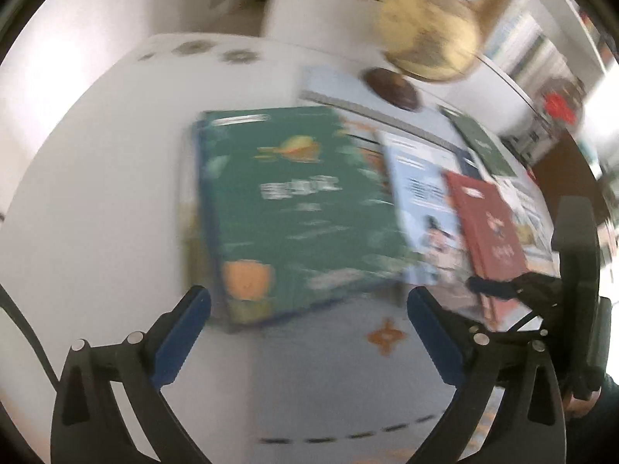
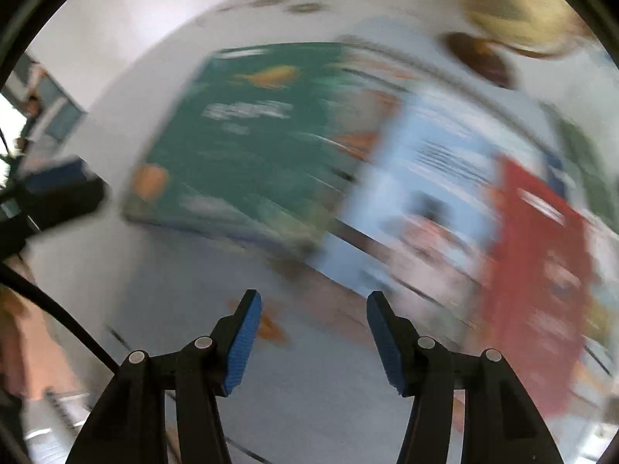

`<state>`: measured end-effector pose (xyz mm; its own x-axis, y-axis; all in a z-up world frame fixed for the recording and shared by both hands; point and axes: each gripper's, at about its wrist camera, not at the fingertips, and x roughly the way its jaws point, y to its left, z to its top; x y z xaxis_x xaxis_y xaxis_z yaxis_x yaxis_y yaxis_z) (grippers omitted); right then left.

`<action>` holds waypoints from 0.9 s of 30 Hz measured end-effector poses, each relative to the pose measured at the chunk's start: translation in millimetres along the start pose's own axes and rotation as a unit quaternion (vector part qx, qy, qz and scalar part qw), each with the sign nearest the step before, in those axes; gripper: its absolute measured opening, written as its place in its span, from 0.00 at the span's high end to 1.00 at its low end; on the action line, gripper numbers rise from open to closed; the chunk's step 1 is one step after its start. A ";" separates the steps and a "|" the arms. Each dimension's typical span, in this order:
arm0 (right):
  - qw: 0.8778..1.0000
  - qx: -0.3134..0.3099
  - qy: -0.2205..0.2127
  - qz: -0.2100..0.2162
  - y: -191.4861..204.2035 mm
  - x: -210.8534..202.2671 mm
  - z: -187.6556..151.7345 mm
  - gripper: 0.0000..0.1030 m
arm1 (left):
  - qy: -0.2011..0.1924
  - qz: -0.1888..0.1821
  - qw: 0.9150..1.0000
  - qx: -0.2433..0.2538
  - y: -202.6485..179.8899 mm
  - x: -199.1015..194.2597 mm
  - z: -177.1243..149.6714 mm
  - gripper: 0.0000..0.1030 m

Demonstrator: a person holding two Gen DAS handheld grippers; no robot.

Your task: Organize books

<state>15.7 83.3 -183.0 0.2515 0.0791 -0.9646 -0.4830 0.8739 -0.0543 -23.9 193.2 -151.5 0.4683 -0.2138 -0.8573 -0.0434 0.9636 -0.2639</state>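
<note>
A large green book point(image 1: 294, 208) lies on top of a spread of books on the round white table point(image 1: 96, 193). To its right lie a light blue book point(image 1: 421, 193) and a red book point(image 1: 487, 224). My left gripper point(image 1: 307, 301) is open and empty, just in front of the green book's near edge. My right gripper point(image 2: 313, 305) is open and empty above a pale blue sheet point(image 2: 309, 386). The green book point(image 2: 247, 143), blue book point(image 2: 421, 181) and red book point(image 2: 537, 270) show blurred ahead of it. The right gripper's body point(image 1: 572, 270) shows at the left wrist view's right edge.
A yellowish globe point(image 1: 429, 34) on a dark round base point(image 1: 392, 87) stands at the table's far side. A dark green book point(image 1: 483, 147) lies far right. Shelves line the wall at the right. Both views are motion-blurred.
</note>
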 end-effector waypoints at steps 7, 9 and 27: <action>0.984 0.065 -0.031 -0.160 -127.4 -32.3 -54.7 0.34 | -0.012 -0.033 0.996 0.078 -127.7 11.4 4.0 0.01; 0.984 0.081 -0.025 -0.156 -161.8 -32.0 -62.4 0.34 | 0.002 -0.034 0.994 0.102 -160.3 22.1 5.8 0.01; 0.994 0.077 -0.043 0.068 -250.7 8.1 -70.2 0.34 | 0.100 -0.180 0.976 -0.065 -206.6 102.5 -6.3 0.01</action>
<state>80.0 -168.9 -195.3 0.2673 0.2366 -0.9341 -0.3859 0.9145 0.1213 27.5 -28.7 -187.7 0.2935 -0.5741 -0.7643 -0.0257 0.7945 -0.6067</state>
